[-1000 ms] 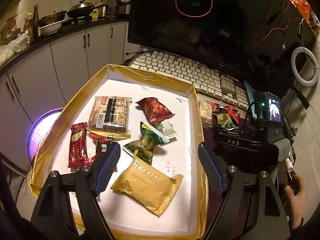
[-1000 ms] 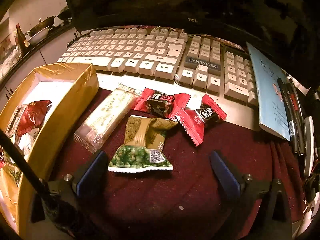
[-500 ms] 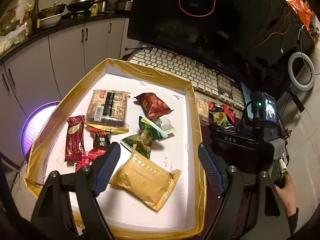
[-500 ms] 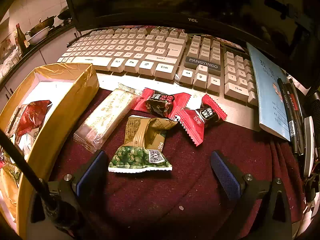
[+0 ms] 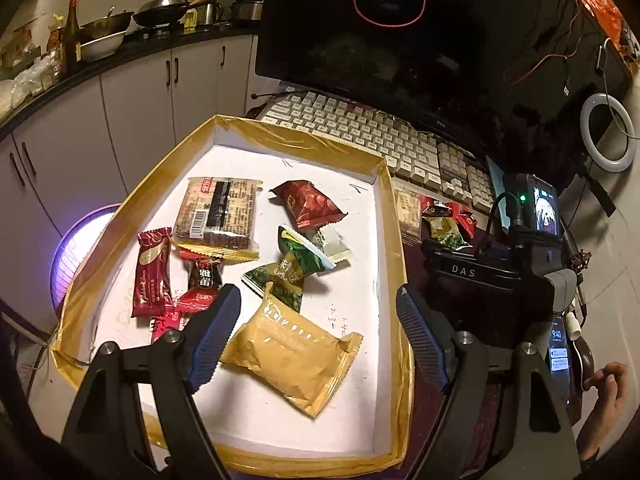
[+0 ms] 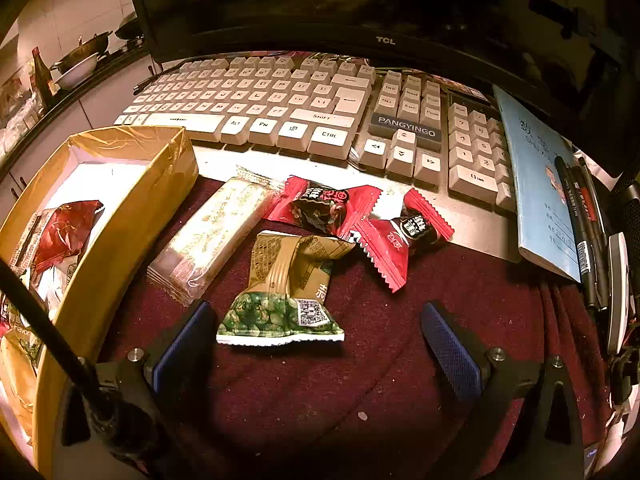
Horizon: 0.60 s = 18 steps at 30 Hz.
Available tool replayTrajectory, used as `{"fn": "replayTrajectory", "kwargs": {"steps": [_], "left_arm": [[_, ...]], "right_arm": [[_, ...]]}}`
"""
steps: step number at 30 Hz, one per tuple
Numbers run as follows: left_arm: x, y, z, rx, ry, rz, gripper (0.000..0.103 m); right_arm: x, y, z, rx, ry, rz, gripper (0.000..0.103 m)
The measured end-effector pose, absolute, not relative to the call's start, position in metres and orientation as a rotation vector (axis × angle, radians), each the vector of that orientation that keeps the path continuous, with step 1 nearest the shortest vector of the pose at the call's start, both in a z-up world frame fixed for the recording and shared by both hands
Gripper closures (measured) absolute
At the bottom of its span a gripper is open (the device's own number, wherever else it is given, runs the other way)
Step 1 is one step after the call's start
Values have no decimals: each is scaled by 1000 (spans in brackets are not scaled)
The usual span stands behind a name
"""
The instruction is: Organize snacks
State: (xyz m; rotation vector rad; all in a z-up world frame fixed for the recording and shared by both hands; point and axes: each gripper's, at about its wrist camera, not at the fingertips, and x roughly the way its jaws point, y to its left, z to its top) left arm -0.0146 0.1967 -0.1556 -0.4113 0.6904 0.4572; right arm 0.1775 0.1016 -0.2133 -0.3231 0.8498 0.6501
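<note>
A shallow tray with a yellow-taped rim and white floor holds several snack packets. Among them are a yellow packet, a brown biscuit pack, a dark red pouch and green packets. My left gripper hangs open above the yellow packet, touching nothing. On the maroon cloth right of the tray lie a green pea packet, a cream wafer bar and two red candies. My right gripper stands open just short of the pea packet, its pads apart from it.
A white keyboard and dark monitor stand behind the snacks. A blue notebook and pens lie at the right. A person's hand shows at the right edge. Kitchen cabinets and a purple light lie left.
</note>
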Motion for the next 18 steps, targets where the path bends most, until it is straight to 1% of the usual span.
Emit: {"fn": "replayTrajectory", "kwargs": {"steps": [18], "left_arm": [[-5, 198, -158, -407, 710, 488, 23]], "right_arm": [[178, 102, -213, -322, 850, 650, 0]]}}
